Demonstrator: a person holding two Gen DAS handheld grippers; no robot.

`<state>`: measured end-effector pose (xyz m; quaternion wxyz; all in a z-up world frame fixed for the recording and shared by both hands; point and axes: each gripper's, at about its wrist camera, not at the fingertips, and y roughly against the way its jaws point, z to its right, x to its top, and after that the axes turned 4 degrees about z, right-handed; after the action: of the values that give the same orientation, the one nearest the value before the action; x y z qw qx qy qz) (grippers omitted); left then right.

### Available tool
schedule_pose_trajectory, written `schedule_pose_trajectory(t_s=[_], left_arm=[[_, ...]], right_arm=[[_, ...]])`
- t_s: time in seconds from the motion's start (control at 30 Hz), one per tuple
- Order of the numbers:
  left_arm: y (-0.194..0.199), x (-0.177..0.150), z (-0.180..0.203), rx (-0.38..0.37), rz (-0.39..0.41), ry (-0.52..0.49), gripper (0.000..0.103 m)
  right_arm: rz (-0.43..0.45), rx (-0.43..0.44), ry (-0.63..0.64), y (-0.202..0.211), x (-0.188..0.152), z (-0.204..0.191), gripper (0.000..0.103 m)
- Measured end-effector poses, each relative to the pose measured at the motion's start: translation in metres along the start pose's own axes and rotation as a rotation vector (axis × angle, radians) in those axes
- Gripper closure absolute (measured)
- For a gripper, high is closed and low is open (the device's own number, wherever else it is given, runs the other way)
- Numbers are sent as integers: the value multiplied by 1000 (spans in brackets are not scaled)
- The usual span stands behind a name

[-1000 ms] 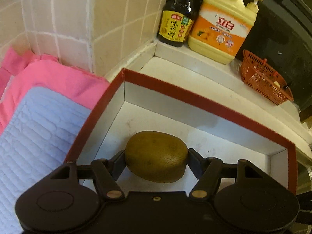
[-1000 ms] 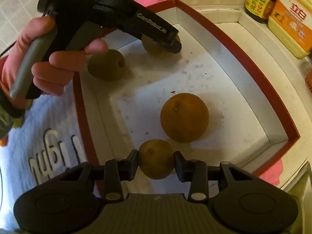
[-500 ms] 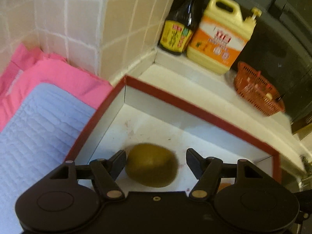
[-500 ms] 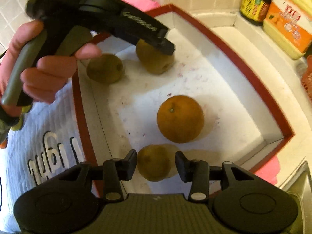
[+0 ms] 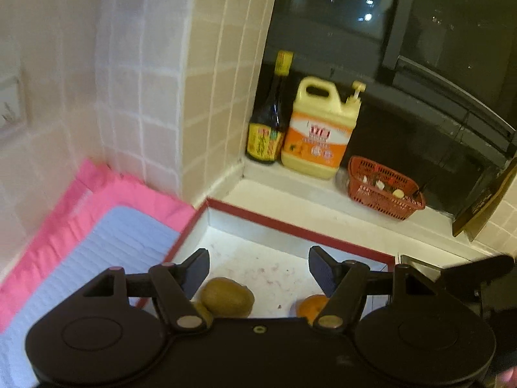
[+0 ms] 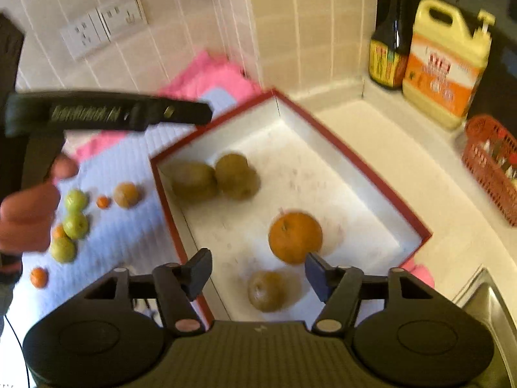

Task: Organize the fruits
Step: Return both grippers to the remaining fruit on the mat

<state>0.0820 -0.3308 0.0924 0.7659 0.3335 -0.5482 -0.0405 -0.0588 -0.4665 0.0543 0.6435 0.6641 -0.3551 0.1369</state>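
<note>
The red-rimmed box [image 6: 355,165] holds four fruits: two kiwis [image 6: 194,179] touching each other at its 10 o'clock corner, an orange [image 6: 294,236] near centre, and a brown fruit [image 6: 266,290] at 6 o'clock, grouped apparently by kind. The right gripper [image 6: 258,273] hangs above the brown fruit, jaws opening and clear of it. The left gripper [image 5: 257,270] stands wide and empty above the kiwis. Unsorted small fruits [image 6: 75,224] lie on the blue mat [image 6: 129,226] at the box's 9 o'clock.
</note>
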Motion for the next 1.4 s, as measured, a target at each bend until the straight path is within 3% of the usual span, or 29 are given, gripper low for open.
schedule_pose_trajectory(t_s=[0.07, 0.2, 0.4, 0.63, 0.73, 0.8, 0.93, 1.07, 1.17, 1.4], left_arm=[[19, 0, 1, 34, 29, -12, 22], [55, -4, -2, 105, 73, -18, 22], [112, -26, -27, 203, 104, 23, 22], [187, -53, -98, 435, 144, 113, 21], [204, -72, -131, 584, 122, 128, 21], [209, -85, -148, 635, 75, 137, 21], [206, -110, -170, 624, 6, 177, 21], [179, -139, -169, 519, -93, 197, 21], [158, -159, -163, 489, -149, 178, 21], [115, -173, -169, 392, -203, 196, 21]], right_arm=[[43, 9, 3, 7, 6, -7, 26], [99, 39, 6, 15, 15, -18, 26], [113, 124, -28, 12, 24, -39, 25], [157, 228, -19, 13, 41, -83, 25], [165, 225, 34, 6, 44, -110, 25], [165, 227, 54, 0, 45, -127, 25], [135, 252, 50, -20, 50, -147, 25], [90, 256, 55, -44, 54, -165, 25], [39, 258, 61, -70, 50, -180, 25], [-29, 242, 23, -110, 45, -194, 28]])
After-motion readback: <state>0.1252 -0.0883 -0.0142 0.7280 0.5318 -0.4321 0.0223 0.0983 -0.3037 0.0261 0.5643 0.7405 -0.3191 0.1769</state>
